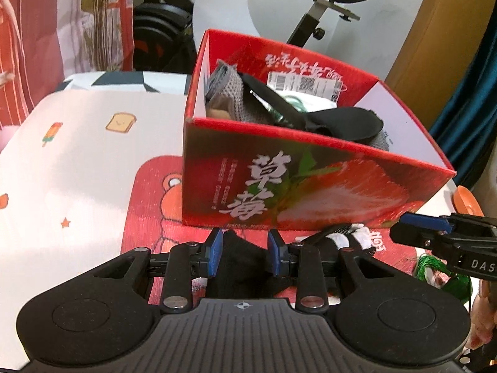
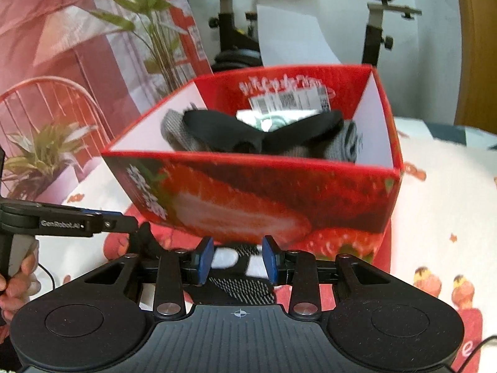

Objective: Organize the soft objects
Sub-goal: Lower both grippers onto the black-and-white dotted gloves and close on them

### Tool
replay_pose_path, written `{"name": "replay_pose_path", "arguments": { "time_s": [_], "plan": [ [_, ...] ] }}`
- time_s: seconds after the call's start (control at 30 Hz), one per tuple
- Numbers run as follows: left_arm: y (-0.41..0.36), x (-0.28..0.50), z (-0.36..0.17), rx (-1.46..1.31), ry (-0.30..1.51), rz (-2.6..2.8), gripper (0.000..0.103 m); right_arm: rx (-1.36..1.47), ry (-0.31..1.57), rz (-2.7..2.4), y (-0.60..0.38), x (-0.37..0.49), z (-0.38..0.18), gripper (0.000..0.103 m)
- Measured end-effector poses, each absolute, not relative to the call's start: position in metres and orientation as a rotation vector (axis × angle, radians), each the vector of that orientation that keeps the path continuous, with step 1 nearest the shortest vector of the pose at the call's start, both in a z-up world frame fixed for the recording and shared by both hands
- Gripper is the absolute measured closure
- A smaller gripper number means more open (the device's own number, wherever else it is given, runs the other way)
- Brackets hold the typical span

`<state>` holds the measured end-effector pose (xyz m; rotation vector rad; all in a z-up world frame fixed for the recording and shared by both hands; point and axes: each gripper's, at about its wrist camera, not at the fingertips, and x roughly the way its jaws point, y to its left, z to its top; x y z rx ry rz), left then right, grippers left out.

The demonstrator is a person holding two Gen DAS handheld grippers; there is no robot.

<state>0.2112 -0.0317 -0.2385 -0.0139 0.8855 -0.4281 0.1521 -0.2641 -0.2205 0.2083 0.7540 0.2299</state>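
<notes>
1. A red strawberry-printed cardboard box (image 1: pixel 313 192) stood open on the tabletop (image 1: pixel 77 155), on a red bear-print mat (image 1: pixel 155 205).
2. Inside the box lay a black sock (image 1: pixel 338 122), a grey knit sock (image 1: pixel 239 93) and a white packaged item bearing a barcode label (image 1: pixel 303 84).
3. The left tool (image 1: pixel 244 250) hung just in front of the box's near wall, its blue pads partly closed on a black sock (image 1: pixel 240 264) that filled the gap between them.
4. The right tool (image 2: pixel 237 262) was also just in front of the box, to the right of the left tool; its pads stood partly closed with a black-and-white mesh-patterned sock (image 2: pixel 245 286) between them. Whether the pads pressed on it could not be told.
5. A green-and-white soft item (image 1: pixel 431 272) lay on the mat beside the box's near right corner.
6. A hand (image 2: pixel 18 279) gripped the left tool's handle.
</notes>
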Motion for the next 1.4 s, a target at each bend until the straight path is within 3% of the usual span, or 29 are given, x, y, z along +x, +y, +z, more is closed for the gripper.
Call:
{"name": "replay_pose_path", "arguments": {
  "time_s": [0.43,0.8,0.93,1.4],
  "plan": [
    [-0.030,0.222,-0.255,-0.045,0.958,-0.428,0.068,0.227,0.871,0.217,-0.262,0.172,-0.258,0.056],
    [-0.026,0.226,-0.254,-0.098,0.971,-0.442,0.064,0.231,0.901,0.216,-0.258,0.181,-0.269,0.054],
    [-0.026,0.226,-0.254,-0.101,0.969,-0.447,0.056,0.228,0.901,0.212,-0.259,0.183,-0.270,0.053],
    [-0.020,0.226,-0.270,-0.149,1.019,-0.444,0.057,0.231,0.903,0.228,-0.255,0.184,-0.272,0.046]
  ]
}}
